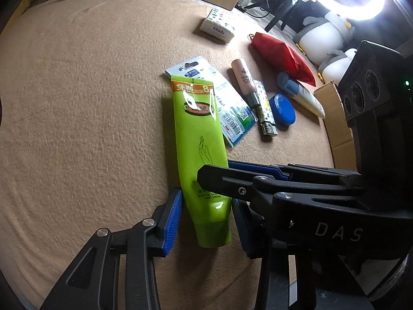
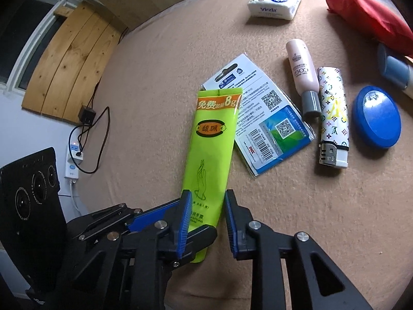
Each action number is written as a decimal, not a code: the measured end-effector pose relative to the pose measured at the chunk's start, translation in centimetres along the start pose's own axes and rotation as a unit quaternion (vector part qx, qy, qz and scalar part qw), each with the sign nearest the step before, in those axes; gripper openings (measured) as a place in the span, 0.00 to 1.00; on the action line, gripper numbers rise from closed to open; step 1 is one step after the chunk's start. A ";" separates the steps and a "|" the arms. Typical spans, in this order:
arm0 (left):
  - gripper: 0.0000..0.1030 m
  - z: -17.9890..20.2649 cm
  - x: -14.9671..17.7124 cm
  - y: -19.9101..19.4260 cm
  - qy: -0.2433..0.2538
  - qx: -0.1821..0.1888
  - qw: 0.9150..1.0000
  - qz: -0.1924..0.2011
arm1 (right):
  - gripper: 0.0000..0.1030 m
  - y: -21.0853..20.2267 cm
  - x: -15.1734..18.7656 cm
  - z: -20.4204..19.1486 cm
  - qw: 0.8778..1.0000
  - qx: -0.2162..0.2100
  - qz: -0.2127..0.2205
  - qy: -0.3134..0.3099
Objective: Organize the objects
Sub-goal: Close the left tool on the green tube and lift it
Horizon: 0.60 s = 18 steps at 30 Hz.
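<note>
A lime-green hand-cream tube lies lengthwise on the beige cloth table, its crimped top resting on a blue-and-white card package. My left gripper has its blue pads against both sides of the tube just above the cap, shut on it. My right gripper comes in from the right and is shut on the same tube a little higher up. In the right wrist view one black finger of the left gripper crosses in front of the tube's lower end.
Right of the tube lie a pink bottle, a patterned lighter, a blue round tin, a white tube with blue cap and a red pouch. A tissue pack sits farther back. A cardboard box stands at the right edge.
</note>
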<state>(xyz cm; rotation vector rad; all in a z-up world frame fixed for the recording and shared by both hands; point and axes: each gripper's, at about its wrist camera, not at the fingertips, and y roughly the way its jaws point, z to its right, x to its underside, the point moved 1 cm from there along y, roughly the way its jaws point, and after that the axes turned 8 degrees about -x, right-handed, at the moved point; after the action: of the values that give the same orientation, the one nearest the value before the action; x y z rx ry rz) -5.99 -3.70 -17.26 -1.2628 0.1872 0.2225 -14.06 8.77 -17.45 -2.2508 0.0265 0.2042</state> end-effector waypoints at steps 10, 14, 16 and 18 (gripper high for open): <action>0.40 2.1 0.1 -0.7 0.014 -0.007 1.000 0.015 | 0.22 -2.4 0.7 0.2 1.000 0.007 0.026 0.001; 0.40 4.2 -0.5 -1.4 0.028 -0.004 0.999 0.024 | 0.22 -4.4 0.7 0.7 0.999 0.009 0.044 0.004; 0.40 5.6 -0.9 -1.6 0.036 0.001 0.999 0.029 | 0.22 -5.8 0.7 1.2 0.998 0.013 0.055 0.006; 0.40 7.1 -1.3 -1.7 0.045 0.007 0.998 0.032 | 0.22 -7.2 0.7 1.7 0.998 0.016 0.065 0.010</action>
<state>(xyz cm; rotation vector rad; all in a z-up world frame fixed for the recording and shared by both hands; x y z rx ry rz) -6.63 2.47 -13.25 -1.2544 0.3065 0.2194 -12.94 14.70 -13.15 -2.2211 0.1868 0.2483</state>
